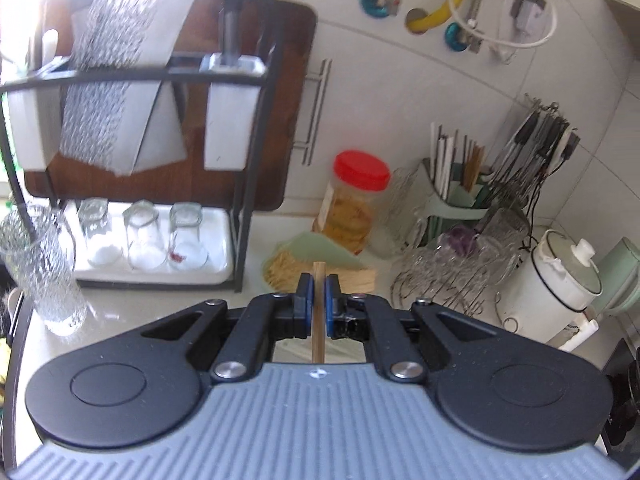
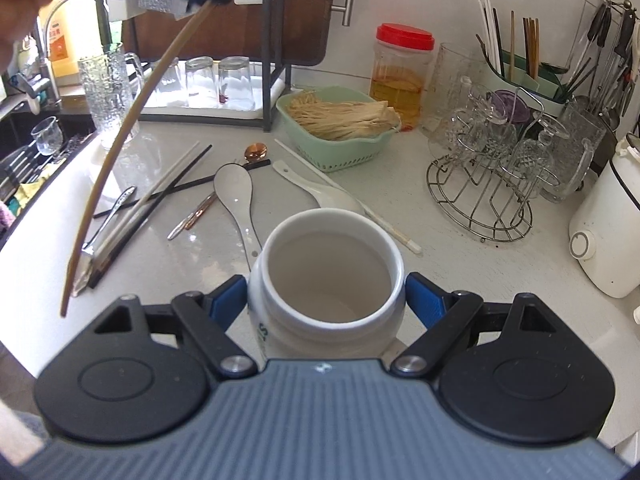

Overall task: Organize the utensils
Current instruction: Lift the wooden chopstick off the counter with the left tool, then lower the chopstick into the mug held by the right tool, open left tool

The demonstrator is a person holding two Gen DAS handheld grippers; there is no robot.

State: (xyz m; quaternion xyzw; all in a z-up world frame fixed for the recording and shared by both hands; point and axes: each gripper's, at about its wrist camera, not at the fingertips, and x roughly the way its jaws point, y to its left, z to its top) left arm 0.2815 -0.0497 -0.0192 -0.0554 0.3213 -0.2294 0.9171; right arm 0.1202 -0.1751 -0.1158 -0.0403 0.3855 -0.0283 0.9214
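Dish rack (image 1: 248,168): glasses (image 2: 236,80) upside down on its white tray. Green basket (image 2: 332,152) holds pale dried strips. Red-lid jar (image 2: 404,76) part full of yellowish liquid. Green caddy (image 2: 520,80) holds chopsticks standing upright. White jar (image 2: 328,280) is empty, mouth up, clamped at both sides by right gripper (image 2: 326,296). Left gripper (image 1: 318,300) is pinched tight on one wooden chopstick (image 2: 120,136), raised above the counter (image 2: 400,208). Loose on the counter: white spoons (image 2: 236,196), black and white chopsticks (image 2: 160,196), metal spoons.

Two downward wrist views, shared countertop (image 2: 440,248)
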